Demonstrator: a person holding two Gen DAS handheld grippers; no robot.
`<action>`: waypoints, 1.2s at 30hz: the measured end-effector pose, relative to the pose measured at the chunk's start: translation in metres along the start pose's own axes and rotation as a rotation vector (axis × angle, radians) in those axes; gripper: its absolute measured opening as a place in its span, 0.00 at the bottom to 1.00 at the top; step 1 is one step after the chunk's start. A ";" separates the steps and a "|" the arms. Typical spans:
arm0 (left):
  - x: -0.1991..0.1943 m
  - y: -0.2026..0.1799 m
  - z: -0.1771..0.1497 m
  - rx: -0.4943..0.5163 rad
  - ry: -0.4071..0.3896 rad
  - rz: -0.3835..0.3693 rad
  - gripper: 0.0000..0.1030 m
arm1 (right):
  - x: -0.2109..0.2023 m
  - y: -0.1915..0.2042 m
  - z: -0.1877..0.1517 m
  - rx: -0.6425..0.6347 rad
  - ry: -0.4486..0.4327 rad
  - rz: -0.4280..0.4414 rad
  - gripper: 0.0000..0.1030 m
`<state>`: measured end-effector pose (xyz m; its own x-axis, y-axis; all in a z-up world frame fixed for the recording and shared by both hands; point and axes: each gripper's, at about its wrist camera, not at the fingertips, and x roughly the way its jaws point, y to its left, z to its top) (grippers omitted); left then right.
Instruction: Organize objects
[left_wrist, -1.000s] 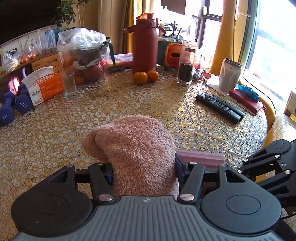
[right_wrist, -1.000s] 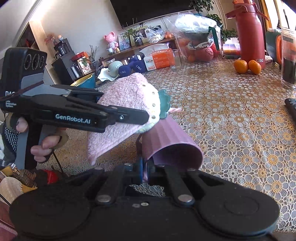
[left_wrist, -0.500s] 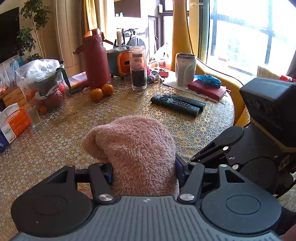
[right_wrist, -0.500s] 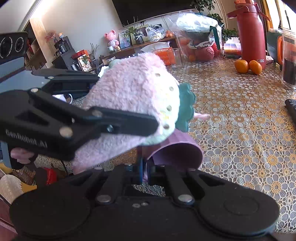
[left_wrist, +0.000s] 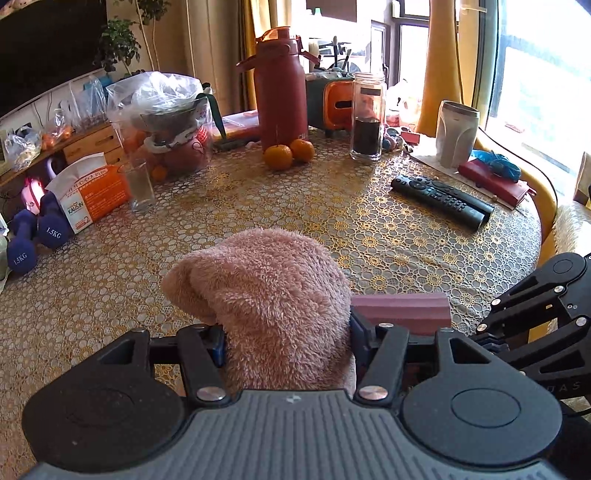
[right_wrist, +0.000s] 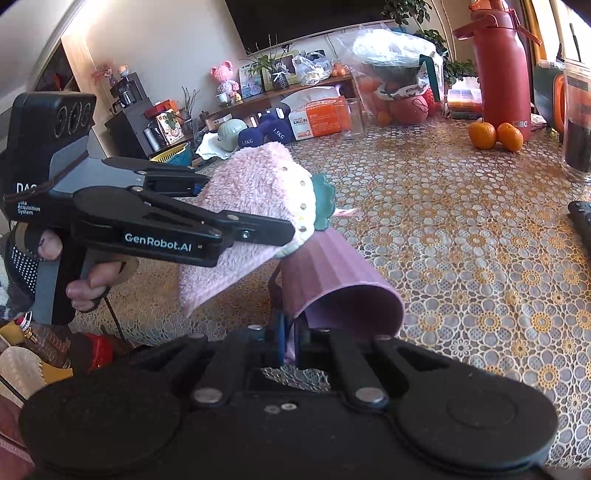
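Observation:
My left gripper (left_wrist: 286, 341) is shut on a fluffy pink plush toy (left_wrist: 269, 302) and holds it above the table. In the right wrist view the plush toy (right_wrist: 255, 199) shows a cream face and a green leaf, clamped in the left gripper (right_wrist: 280, 230). My right gripper (right_wrist: 290, 343) is shut on the rim of a ribbed purple cup (right_wrist: 332, 284), which lies tilted with its mouth toward the camera. The cup (left_wrist: 400, 312) sits just right of the plush toy, its base close under the toy's leaf.
On the lace-covered table (left_wrist: 369, 229) stand a red thermos (left_wrist: 280, 92), two oranges (left_wrist: 288, 155), a dark jar (left_wrist: 367, 118), a glass (left_wrist: 139, 184), a tissue box (left_wrist: 96, 192), blue dumbbells (left_wrist: 37, 236), two remotes (left_wrist: 439, 199) and a grey mug (left_wrist: 456, 133).
The left gripper with the plush toy swung right toward the right gripper, then back left. The right gripper and cup stayed put.

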<state>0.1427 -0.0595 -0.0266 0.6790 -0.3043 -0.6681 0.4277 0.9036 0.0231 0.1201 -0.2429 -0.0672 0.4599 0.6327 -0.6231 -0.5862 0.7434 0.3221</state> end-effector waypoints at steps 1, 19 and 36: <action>-0.006 -0.001 0.000 -0.004 -0.015 -0.029 0.57 | 0.000 0.000 0.000 0.001 0.001 0.001 0.03; -0.007 -0.022 -0.012 0.068 -0.034 -0.094 0.57 | 0.001 0.001 0.002 0.005 0.008 0.009 0.03; 0.001 0.040 -0.001 -0.104 -0.019 0.066 0.57 | -0.006 -0.005 0.013 -0.126 0.055 -0.009 0.22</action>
<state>0.1597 -0.0232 -0.0274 0.7153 -0.2476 -0.6535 0.3183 0.9479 -0.0108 0.1284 -0.2478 -0.0559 0.4303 0.6109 -0.6645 -0.6628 0.7136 0.2269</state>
